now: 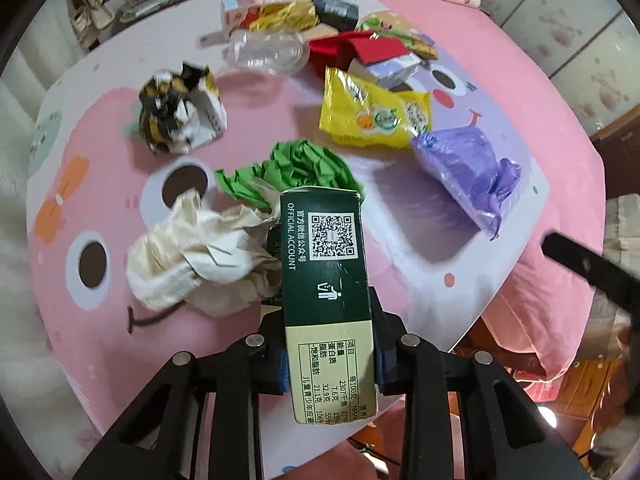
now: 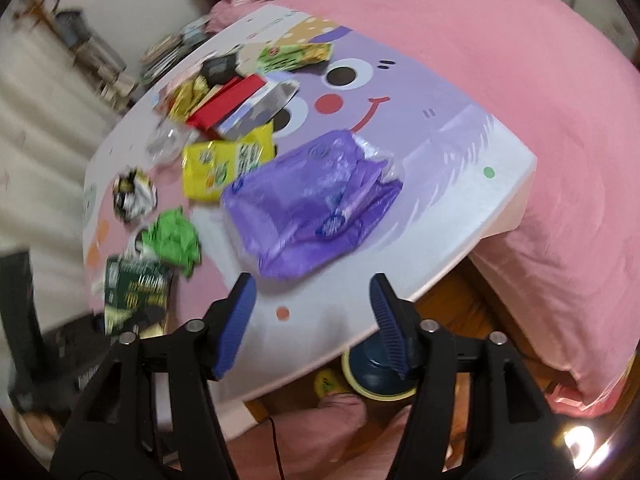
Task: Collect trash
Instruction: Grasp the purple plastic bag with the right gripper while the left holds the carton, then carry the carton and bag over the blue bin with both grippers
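Note:
My left gripper [image 1: 330, 364] is shut on a dark green and cream carton [image 1: 326, 280], held above the table's near edge; the same carton [image 2: 136, 288] shows at the left of the right wrist view. My right gripper [image 2: 312, 320] is open with nothing between its blue pads, just short of a purple plastic bag [image 2: 312, 204], which also shows in the left wrist view as the purple plastic bag [image 1: 468, 172]. On the table lie crumpled green paper [image 1: 296, 168], a cream paper wad [image 1: 200, 260], a black-and-yellow crumpled wrapper [image 1: 180, 110] and a yellow snack bag [image 1: 372, 110].
The low table [image 2: 500, 168] has a cartoon-print top and stands against a pink bed [image 2: 520, 60]. At its far side sit a red box [image 1: 360, 50], a clear plastic container [image 1: 266, 52] and more wrappers. A round blue-and-yellow object [image 2: 372, 376] sits on the wooden floor under the table.

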Motion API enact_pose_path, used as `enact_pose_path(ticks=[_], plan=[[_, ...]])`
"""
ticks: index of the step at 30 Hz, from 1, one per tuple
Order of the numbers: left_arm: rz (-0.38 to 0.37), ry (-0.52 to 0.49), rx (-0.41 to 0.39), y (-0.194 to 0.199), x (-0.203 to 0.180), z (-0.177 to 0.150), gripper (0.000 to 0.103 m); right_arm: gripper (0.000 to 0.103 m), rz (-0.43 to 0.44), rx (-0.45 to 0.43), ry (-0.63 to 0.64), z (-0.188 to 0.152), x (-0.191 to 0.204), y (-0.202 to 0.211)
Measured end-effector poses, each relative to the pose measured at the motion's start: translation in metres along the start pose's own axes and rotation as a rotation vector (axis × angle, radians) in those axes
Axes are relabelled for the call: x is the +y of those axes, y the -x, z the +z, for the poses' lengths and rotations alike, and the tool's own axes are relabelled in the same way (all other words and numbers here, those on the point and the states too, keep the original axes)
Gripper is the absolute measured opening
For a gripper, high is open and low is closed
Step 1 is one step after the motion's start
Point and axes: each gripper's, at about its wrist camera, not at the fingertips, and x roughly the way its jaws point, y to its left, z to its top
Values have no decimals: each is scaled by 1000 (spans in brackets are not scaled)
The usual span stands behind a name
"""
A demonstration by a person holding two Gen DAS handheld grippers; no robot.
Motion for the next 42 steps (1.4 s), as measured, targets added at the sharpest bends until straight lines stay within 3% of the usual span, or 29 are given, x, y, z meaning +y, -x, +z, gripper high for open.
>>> enact_pose_path(ticks=[3, 8, 16, 19, 21, 22, 24, 29, 37, 42], plan=[[7, -25, -29, 11, 3, 3, 29, 78, 15, 2, -104, 15, -4, -14], [15, -49, -85, 38, 14, 2, 29, 79, -14, 38, -217, 33, -7, -51], [3, -27, -115, 59, 25, 7, 29, 81, -153, 91, -191, 38, 10, -101], [3, -18, -119, 59, 28, 8, 29, 69, -196, 72, -140, 36, 19, -103], [4, -9, -123, 61, 30, 7, 29, 51, -233, 63, -98, 35, 24, -102], [5, -4, -125, 62, 31, 6, 29, 48, -239, 61, -83, 34, 24, -102], [5, 6, -127, 61, 32, 5, 29, 39, -224, 63, -75, 33, 23, -100], [13, 36, -143, 64, 31, 2, 29, 32, -135, 82, -83, 27, 11, -88], [34, 89, -180, 76, 14, -9, 29, 30, -26, 79, 15, 21, -3, -47], [63, 113, -203, 84, -13, -19, 29, 30, 26, 61, 175, 15, -6, -16]])
